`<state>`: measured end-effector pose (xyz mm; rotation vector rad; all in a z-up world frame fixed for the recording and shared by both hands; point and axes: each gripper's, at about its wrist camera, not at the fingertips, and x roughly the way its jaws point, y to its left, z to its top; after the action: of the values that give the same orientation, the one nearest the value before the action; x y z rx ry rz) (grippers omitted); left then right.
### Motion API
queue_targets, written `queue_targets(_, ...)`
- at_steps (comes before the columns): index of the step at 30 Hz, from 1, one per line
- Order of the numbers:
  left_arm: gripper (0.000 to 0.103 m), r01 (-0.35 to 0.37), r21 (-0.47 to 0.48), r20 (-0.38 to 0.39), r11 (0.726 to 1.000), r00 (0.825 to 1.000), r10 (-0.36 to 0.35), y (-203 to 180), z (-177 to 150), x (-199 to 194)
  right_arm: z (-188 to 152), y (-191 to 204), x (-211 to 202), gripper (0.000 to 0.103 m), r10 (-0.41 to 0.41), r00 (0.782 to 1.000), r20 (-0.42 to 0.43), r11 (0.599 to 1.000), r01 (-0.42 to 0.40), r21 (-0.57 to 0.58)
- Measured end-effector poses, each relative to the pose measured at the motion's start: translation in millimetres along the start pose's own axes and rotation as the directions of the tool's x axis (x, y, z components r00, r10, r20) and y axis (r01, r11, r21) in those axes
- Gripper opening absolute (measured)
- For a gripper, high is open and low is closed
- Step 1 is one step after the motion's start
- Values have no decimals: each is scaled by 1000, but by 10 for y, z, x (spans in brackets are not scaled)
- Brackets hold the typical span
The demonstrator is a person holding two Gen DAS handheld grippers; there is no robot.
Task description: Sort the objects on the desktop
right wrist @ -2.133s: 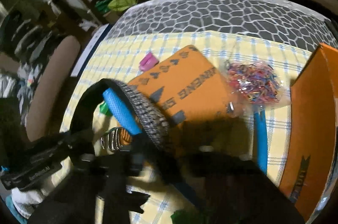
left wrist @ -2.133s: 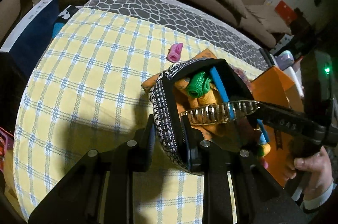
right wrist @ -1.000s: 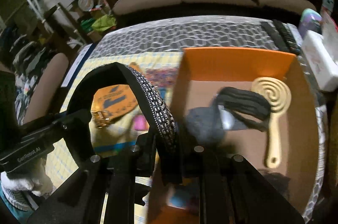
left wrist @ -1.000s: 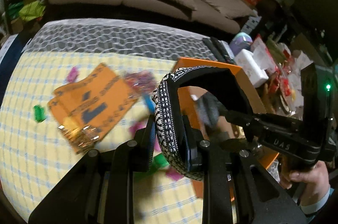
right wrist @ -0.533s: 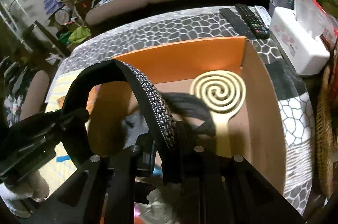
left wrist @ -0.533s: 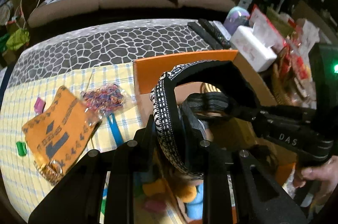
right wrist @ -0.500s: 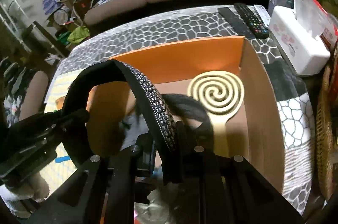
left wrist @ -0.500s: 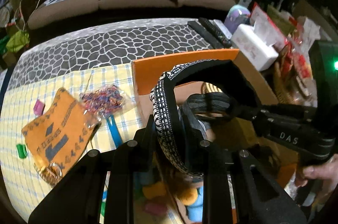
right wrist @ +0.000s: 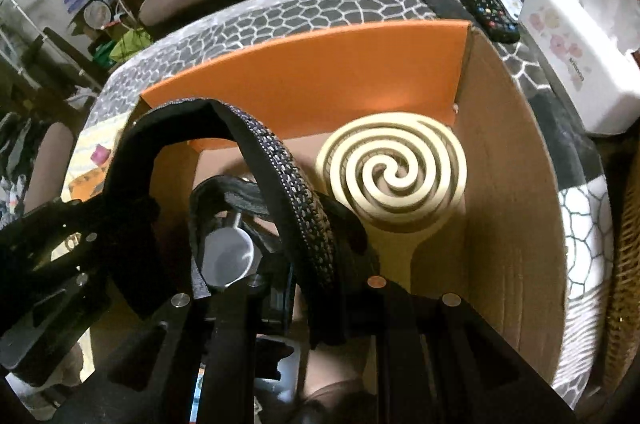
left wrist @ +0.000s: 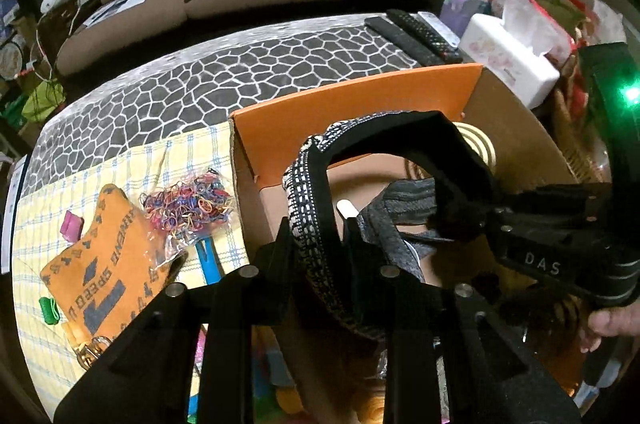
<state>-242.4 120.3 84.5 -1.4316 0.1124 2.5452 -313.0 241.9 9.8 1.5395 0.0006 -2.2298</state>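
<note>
A black headband [left wrist: 304,184] with a black-and-white patterned edge hangs over the open orange cardboard box [left wrist: 352,104]. My left gripper [left wrist: 318,236] grips one side of the headband, and its jaws are opening with the band between them. My right gripper [right wrist: 320,264] is shut on the headband's [right wrist: 280,176] other side. In the left wrist view the right gripper [left wrist: 460,216] comes in from the right. Inside the box [right wrist: 320,72] lie a cream spiral paddle [right wrist: 392,176], a grey fabric band [left wrist: 408,200] and a small metal cup [right wrist: 228,256].
Left of the box, on the yellow checked cloth, lie an orange pouch [left wrist: 100,264], a bag of coloured rubber bands [left wrist: 188,200], a blue stick [left wrist: 208,256], a pink clip [left wrist: 72,226] and a green clip [left wrist: 49,310]. Remotes [left wrist: 416,32] and a tissue box [left wrist: 508,60] sit behind the box.
Both grippers have carried the headband from above the checked cloth to above the box and lowered it toward the box's inside.
</note>
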Motion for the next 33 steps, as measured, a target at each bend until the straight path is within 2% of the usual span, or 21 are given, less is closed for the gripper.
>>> queue_targets(3,32,9,-7,4,1000,1000,-9,-15,-6,-16,-3,-8,18,16,-1,1000,-7,1000,1,2)
queue_targets(6,51,20,-15,20,1000,1000,-20,-33,2,-87,-6,-1,61,20,-9,999,-31,1000,9,1)
queue_targets(7,60,20,-20,35,1000,999,-19,-34,7,-133,-3,12,65,22,-18,999,-31,1000,18,-1)
queue_targets(11,62,32,-25,64,999,997,-30,-16,35,-287,12,23,-15,43,-20,1000,-2,1000,20,6)
queue_targets(16,62,27,-34,63,999,998,-25,62,16,-399,37,63,-190,59,-27,999,39,1000,27,13)
queue_targets(30,64,16,-91,16,996,1000,-14,352,-398,-682,-221,302,-492,81,-94,994,49,996,94,-7)
queue_targets(31,68,16,-94,15,995,1000,-15,358,-423,-703,-245,321,-503,82,-95,994,47,995,95,-8)
queue_targets(32,82,19,-100,14,995,1000,-18,380,-457,-734,-282,359,-523,84,-96,994,47,995,96,-9)
queue_targets(33,85,24,-107,18,994,1000,-23,402,-485,-767,-301,379,-535,84,-96,994,48,995,96,-9)
